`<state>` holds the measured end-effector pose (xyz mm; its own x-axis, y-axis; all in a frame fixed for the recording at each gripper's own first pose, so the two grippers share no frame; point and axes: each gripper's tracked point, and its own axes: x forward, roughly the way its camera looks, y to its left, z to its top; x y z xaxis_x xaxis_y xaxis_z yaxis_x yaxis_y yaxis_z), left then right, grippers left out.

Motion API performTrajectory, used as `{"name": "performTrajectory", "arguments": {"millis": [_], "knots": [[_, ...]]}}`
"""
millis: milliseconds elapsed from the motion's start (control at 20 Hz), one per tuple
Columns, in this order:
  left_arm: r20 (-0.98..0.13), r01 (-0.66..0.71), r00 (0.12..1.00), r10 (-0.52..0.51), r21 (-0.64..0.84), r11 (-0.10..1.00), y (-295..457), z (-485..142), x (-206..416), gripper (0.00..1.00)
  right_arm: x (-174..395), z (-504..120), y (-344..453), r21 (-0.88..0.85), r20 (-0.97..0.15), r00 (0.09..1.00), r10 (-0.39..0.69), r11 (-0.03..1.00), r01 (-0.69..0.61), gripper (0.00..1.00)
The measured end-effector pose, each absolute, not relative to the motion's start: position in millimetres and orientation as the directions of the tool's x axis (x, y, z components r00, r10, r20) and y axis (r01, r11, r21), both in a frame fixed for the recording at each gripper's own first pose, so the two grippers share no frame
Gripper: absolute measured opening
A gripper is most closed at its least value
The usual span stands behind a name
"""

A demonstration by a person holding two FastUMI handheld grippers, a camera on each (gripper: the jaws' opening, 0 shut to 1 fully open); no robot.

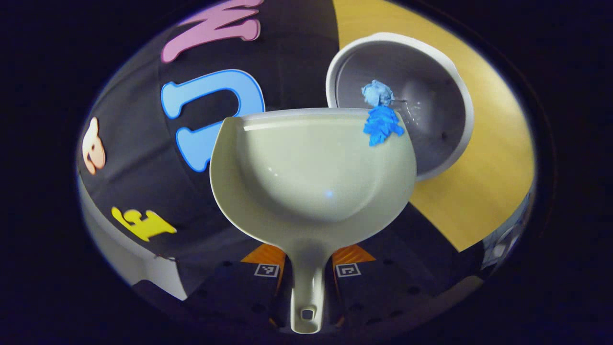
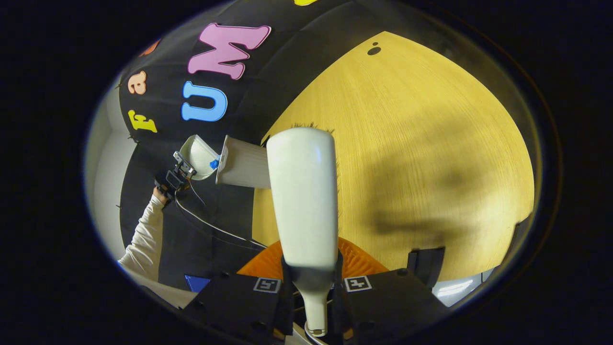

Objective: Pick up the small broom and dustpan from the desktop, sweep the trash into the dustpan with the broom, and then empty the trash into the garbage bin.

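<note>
1. Nearest the lens in the left gripper view, the left gripper (image 1: 306, 287) is clamped on the narrow handle of the pale cream plastic dustpan (image 1: 311, 167), both fingers pressing its sides.
2. Dustpan position: tipped with its open lip over the rim of the round grey plastic garbage bin (image 1: 445, 86), which serves as landmark for this report.
3. Trash: a bright blue crumpled paper scrap (image 1: 383, 125) sits at the dustpan's lip, just over the bin's mouth; a paler blue crumpled wad (image 1: 377, 92) lies inside the bin.
4. The right gripper (image 2: 311, 287) grips the neck of the cream-handled small broom (image 2: 301, 191), held above the yellow wood-grain desktop (image 2: 431, 143), on the tabletop side of the bin.
5. Step in hand, by judgement: emptying. One piece appears already binned; one is not yet clear of the lip.
6. Next move calls for a steeper tilt or a light shake of the dustpan, keeping the lip inside the bin's rim so the scrap does not fall beside it.
7. View differences: the left gripper view gives the bin's interior and both scraps. The right gripper view gives the bin's outer wall, the dustpan held beside it from a distance, a white sleeve (image 2: 143, 239) behind that gripper, and the broad desktop.
</note>
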<state>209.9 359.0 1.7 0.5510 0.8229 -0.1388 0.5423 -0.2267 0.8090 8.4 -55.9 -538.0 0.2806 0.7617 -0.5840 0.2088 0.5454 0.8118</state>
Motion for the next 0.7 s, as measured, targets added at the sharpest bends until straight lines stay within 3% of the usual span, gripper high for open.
{"name": "performTrajectory", "arguments": {"millis": [150,250,500,700], "knots": [[-0.060,0.571,0.612,0.789,0.724,-0.388,361.8,9.4,212.0,0.27,8.8,-537.5,-45.8,0.796,-0.606,0.259,0.752,0.572,0.198,0.34],[-0.060,0.533,0.628,0.776,0.760,-0.373,368.4,10.5,212.3,0.25,7.4,-537.8,-41.1,0.787,-0.617,0.243,0.748,0.589,0.184,0.34],[-0.163,0.292,0.617,0.770,0.956,-0.031,356.7,-3.9,220.0,0.26,12.8,-536.2,-29.7,0.776,-0.631,0.215,0.746,0.613,0.149,0.34],[-0.282,0.101,0.643,0.712,0.953,0.286,332.0,-17.6,229.7,0.26,21.8,-529.2,-15.3,0.779,-0.626,0.210,0.751,0.613,0.132,0.34]]}}
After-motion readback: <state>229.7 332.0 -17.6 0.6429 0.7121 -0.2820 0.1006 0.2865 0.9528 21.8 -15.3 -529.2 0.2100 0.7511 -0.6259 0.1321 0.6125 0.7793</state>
